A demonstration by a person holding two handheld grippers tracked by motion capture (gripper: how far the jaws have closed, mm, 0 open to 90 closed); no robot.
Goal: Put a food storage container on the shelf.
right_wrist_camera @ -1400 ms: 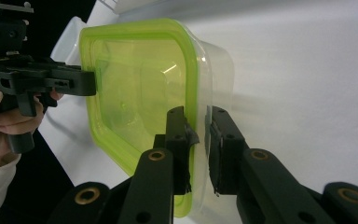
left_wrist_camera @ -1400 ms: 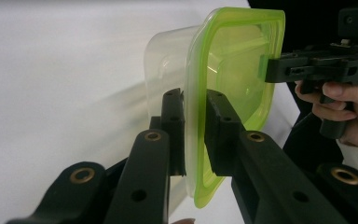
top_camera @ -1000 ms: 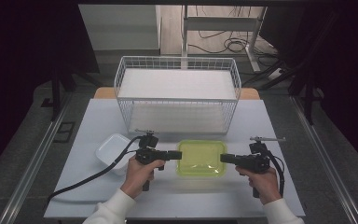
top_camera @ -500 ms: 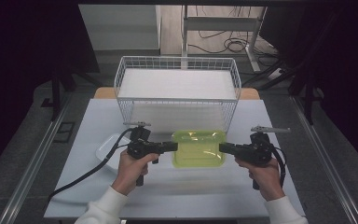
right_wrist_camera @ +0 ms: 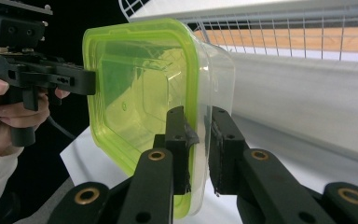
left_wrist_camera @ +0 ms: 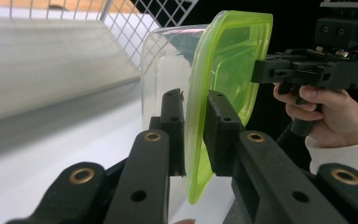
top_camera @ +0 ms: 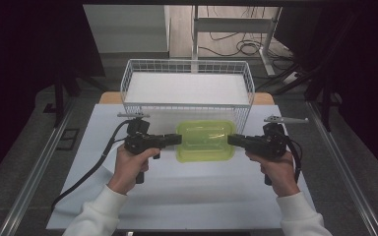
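Item, nearest: two white sleeves (top_camera: 98,216) entering from the bottom edge of the high view, each hand on a black pistol-style grip.

Left hand (top_camera: 130,166): wrapped round the handle of the left gripper (top_camera: 176,139), which points toward the table's middle; a black cable (top_camera: 86,174) trails from it back over the near left of the table. In the left gripper view its jaws are nearly closed, pinching the green rim of the container between the two pads.

Right hand (top_camera: 275,169): holding the right gripper (top_camera: 232,139), pointing inward from the opposite side. In the right gripper view its jaws are likewise drawn close, clamped on the rim at the container's other short side.

Container (top_camera: 205,140): clear plastic tub with a translucent yellow-green lid, held between the two grippers over the middle of the white table (top_camera: 187,196). It appears lifted off the surface, though the high view does not settle this. Lid faces upward in the high view.

Wire basket (top_camera: 187,91): white mesh, rectangular, standing just beyond the container at the far part of the table, with a white sheet or pad across its floor.

Farthest: wooden boards (top_camera: 110,97) at the table's far corners, then dark floor with a metal frame (top_camera: 236,24) and loose cables (top_camera: 236,46)
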